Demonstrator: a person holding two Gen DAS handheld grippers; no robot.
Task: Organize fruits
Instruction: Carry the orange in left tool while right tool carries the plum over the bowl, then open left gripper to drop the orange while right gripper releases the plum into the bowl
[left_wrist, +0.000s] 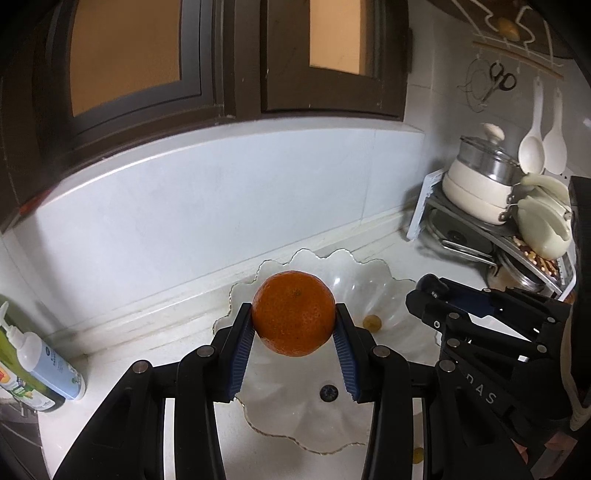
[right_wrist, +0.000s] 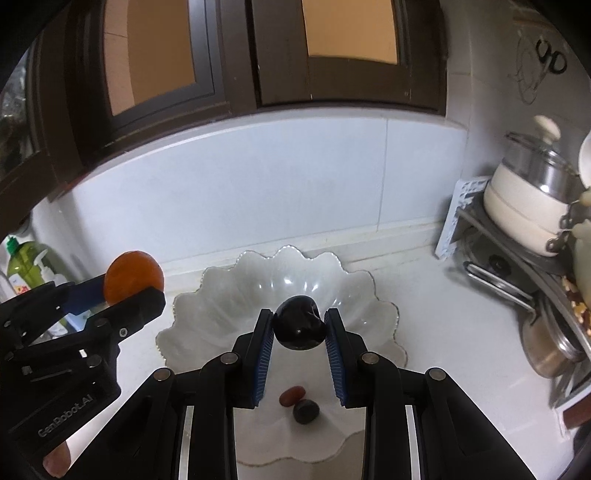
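Note:
My left gripper (left_wrist: 294, 317) is shut on an orange (left_wrist: 293, 313) and holds it above a clear scalloped glass bowl (left_wrist: 369, 273) on the white counter. The orange also shows in the right wrist view (right_wrist: 133, 275), held left of the bowl (right_wrist: 221, 295). My right gripper (right_wrist: 299, 326) is shut on a dark glossy plum-like fruit (right_wrist: 299, 326) above the bowl. In the bowl lie a small red fruit (right_wrist: 291, 396) and a small dark fruit (right_wrist: 306, 411). A yellowish grape (left_wrist: 372, 322) and a dark berry (left_wrist: 328, 392) also lie in the bowl in the left wrist view.
A dish rack (left_wrist: 491, 236) with pots and ladles stands at the right. Bottles (left_wrist: 40, 369) stand at the left, by the tiled wall under the dark window frame. My right gripper's body (left_wrist: 491, 325) sits close on the right in the left wrist view.

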